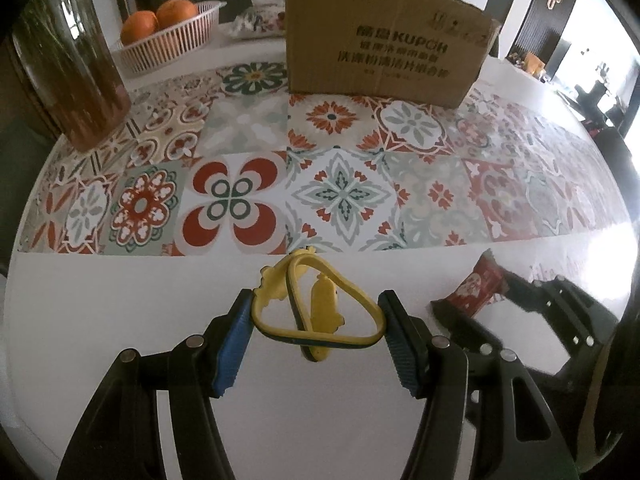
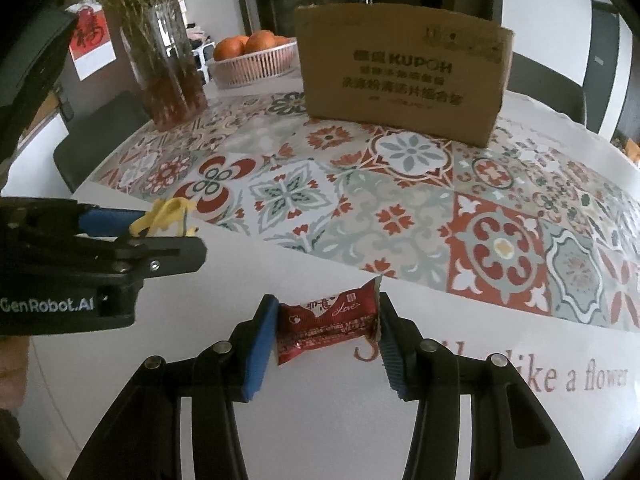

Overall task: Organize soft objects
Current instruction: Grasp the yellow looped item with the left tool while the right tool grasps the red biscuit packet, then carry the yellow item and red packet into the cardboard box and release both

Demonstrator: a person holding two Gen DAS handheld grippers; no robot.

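My left gripper (image 1: 316, 320) is shut on a yellow rubber band toy (image 1: 316, 312), a soft yellow loop with dark edging, pressed between the blue pads (image 1: 234, 344) above the white table. My right gripper (image 2: 326, 332) is shut on a red snack packet (image 2: 326, 326), held between its blue pads (image 2: 260, 344). The packet also shows in the left wrist view (image 1: 474, 290), at the right. The left gripper with the yellow toy (image 2: 168, 216) shows at the left of the right wrist view. A brown cardboard box (image 1: 384, 40) stands at the far side of the patterned mat.
A tiled-pattern mat (image 1: 320, 168) covers the table's middle. A glass vase (image 1: 68, 72) with dried stems stands far left. A pink basket (image 1: 168, 44) of oranges and a printed pouch (image 1: 260, 22) sit behind. A dark chair (image 2: 100, 136) is at the left.
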